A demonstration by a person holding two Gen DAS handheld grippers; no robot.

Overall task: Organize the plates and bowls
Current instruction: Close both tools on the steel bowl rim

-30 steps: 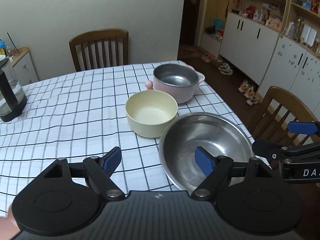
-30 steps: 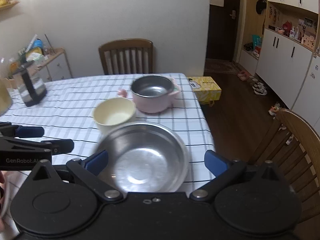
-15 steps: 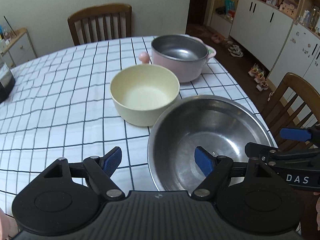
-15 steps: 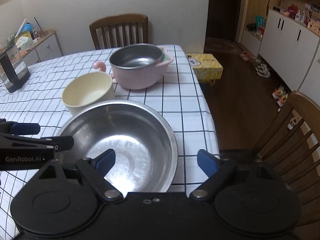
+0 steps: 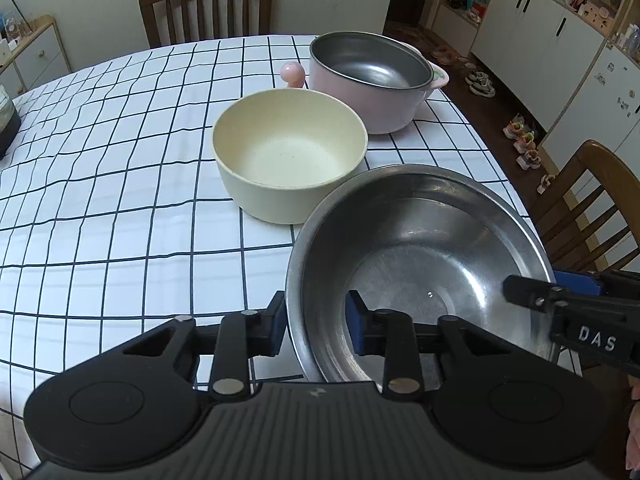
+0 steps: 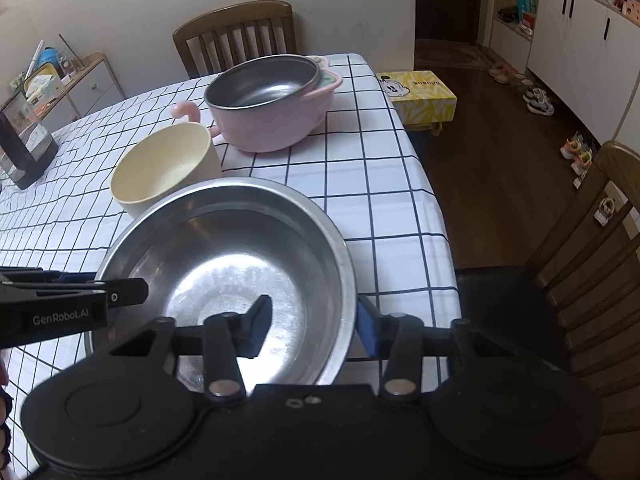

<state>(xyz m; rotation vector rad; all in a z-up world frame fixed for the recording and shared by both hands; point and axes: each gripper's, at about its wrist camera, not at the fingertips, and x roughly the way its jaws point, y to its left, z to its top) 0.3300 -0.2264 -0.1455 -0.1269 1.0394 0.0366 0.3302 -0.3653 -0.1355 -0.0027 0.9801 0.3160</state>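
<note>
Left wrist view: my left gripper (image 5: 316, 320) is closing astride the near left rim of the steel bowl (image 5: 420, 264) on the checked table (image 5: 120, 220), its pads not clearly pressing yet.

Right wrist view: my right gripper (image 6: 314, 328) is closing astride the same bowl's near right rim, a gap showing inside.

on the table with the checked white cloth (image 5: 120, 240) i count three vessels: one wide steel bowl (image 5: 420, 248), one round cream bowl (image 5: 288, 152) and one pink pot with steel inside (image 5: 372, 76). there are two wooden chairs (image 6: 236, 36) and one yellow tissue box (image 6: 420, 94).
</note>
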